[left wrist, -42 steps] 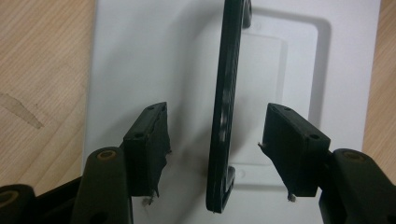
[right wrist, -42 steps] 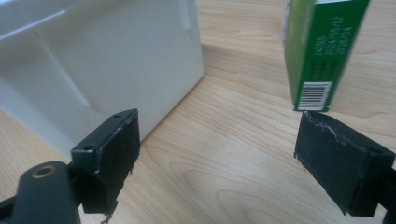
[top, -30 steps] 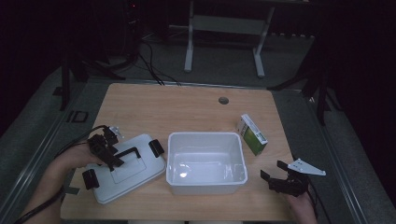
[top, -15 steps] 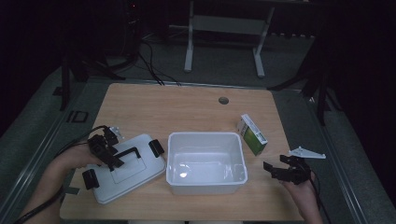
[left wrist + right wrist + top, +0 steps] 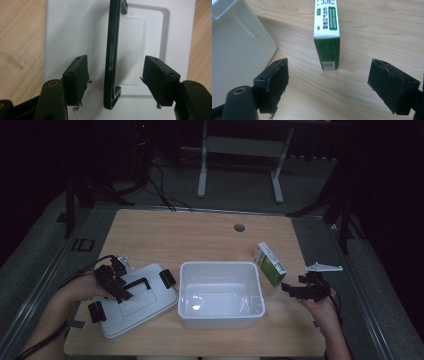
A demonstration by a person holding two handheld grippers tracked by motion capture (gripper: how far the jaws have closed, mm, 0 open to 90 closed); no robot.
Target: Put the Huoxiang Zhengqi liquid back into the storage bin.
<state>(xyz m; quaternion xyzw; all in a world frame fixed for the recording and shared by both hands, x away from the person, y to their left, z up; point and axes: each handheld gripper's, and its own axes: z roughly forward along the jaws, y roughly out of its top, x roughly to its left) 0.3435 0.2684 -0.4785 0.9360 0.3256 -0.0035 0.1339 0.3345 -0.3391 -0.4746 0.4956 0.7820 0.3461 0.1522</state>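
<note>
A white bin [image 5: 221, 293] sits open at the table's front middle. Its white lid [image 5: 135, 301] lies flat to the left, with a black handle [image 5: 113, 55] and black clips. My left gripper [image 5: 114, 281] hovers over the lid, open, its jaws on either side of the handle without touching it [image 5: 113, 80]. A green and white carton [image 5: 269, 264] stands right of the bin. My right gripper [image 5: 292, 291] is open just in front of the carton [image 5: 327, 30], jaws spread wider than it [image 5: 328, 85].
The wooden table [image 5: 200, 237] has a round cable hole [image 5: 239, 227] at its back. The bin wall [image 5: 239, 45] stands close to the right gripper's left jaw. Stands and cables sit on the floor beyond the table.
My right gripper has moved left and forward toward the carton. The left gripper has stayed over the lid's handle.
</note>
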